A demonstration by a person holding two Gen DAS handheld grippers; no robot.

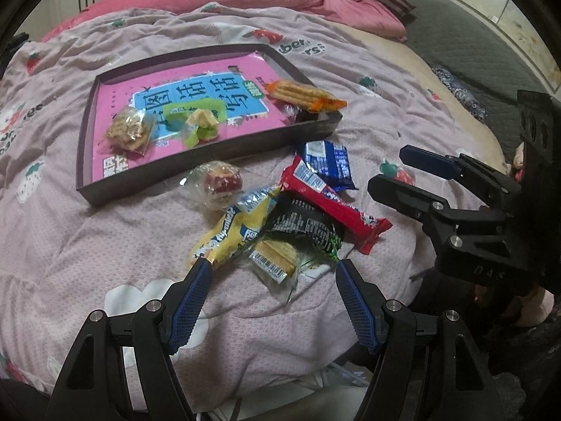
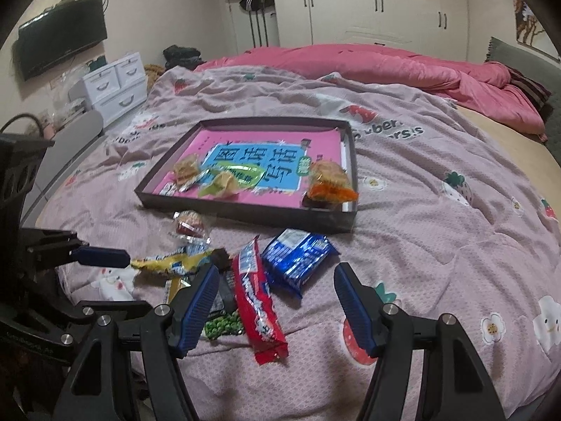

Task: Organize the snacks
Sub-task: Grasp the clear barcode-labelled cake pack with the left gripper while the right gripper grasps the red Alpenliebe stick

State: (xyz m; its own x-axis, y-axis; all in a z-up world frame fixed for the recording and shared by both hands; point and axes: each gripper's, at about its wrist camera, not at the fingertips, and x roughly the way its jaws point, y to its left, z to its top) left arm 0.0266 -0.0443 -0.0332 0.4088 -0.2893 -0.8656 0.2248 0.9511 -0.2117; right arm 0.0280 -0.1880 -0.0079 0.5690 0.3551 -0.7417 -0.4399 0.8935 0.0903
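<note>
A dark shallow tray (image 1: 207,156) (image 2: 242,212) with a pink book in it lies on the bed. It holds a cracker pack (image 1: 128,131), a green-wrapped snack (image 1: 200,122) and an orange biscuit pack (image 1: 303,94) on its right rim. In front lie a red-date snack (image 1: 219,184), a yellow pack (image 1: 228,231), a black-green pack (image 1: 305,228), a red bar (image 1: 333,207) (image 2: 256,298) and a blue pack (image 1: 328,163) (image 2: 298,256). My left gripper (image 1: 273,270) is open and empty just before the pile. My right gripper (image 2: 275,275) is open and empty over the red bar.
The pile and tray rest on a wrinkled lilac strawberry-print quilt (image 2: 438,245). A pink duvet (image 2: 385,66) lies bunched at the back. White drawers (image 2: 112,87) and a wall television (image 2: 59,49) stand to the left, wardrobes behind.
</note>
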